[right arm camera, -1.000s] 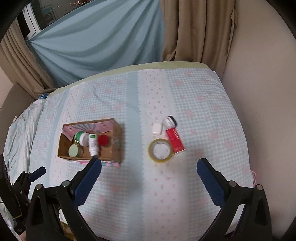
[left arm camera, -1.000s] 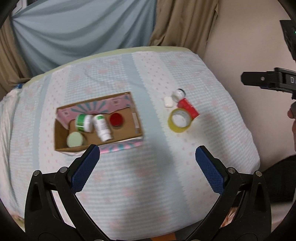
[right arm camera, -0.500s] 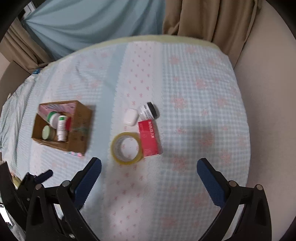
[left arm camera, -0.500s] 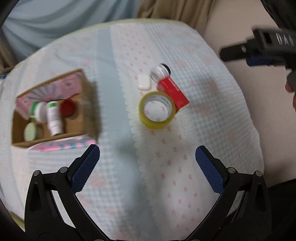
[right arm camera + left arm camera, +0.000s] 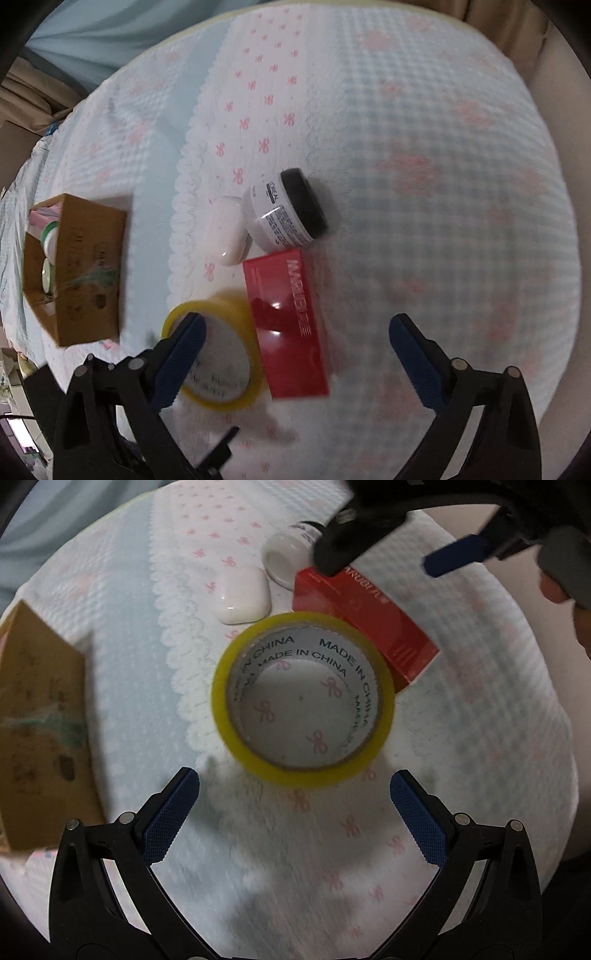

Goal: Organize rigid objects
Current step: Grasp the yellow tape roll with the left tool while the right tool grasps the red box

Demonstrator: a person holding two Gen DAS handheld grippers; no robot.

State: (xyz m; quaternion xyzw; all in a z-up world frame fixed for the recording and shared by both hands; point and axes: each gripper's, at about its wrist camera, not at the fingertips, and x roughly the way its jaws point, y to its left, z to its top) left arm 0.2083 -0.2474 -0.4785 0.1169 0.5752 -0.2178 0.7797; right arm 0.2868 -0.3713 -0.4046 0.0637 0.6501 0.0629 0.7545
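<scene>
A yellow tape roll [image 5: 301, 698] lies flat on the cloth, just ahead of my open, empty left gripper [image 5: 293, 794]. Beside it lie a red box [image 5: 364, 622], a white earbud case [image 5: 242, 594] and a white jar [image 5: 282, 559] on its side. In the right wrist view my open, empty right gripper [image 5: 295, 339] hovers over the red box [image 5: 288, 332], with the tape roll [image 5: 218, 358] under its left finger, and the black-lidded jar [image 5: 284, 216] and case [image 5: 229, 236] ahead. The right gripper [image 5: 395, 535] shows at the top of the left wrist view.
A cardboard box [image 5: 77, 269] holding several bottles and jars stands at the left; its side wall [image 5: 40, 731] fills the left edge of the left wrist view. Everything rests on a bed cover [image 5: 424, 184] with pink bows. The bed's edge drops off at the right.
Both grippers have dropped and moved right, close to the tape roll and red box. The cardboard box has slid to the left edge of both views. The right gripper now hangs over the red box.
</scene>
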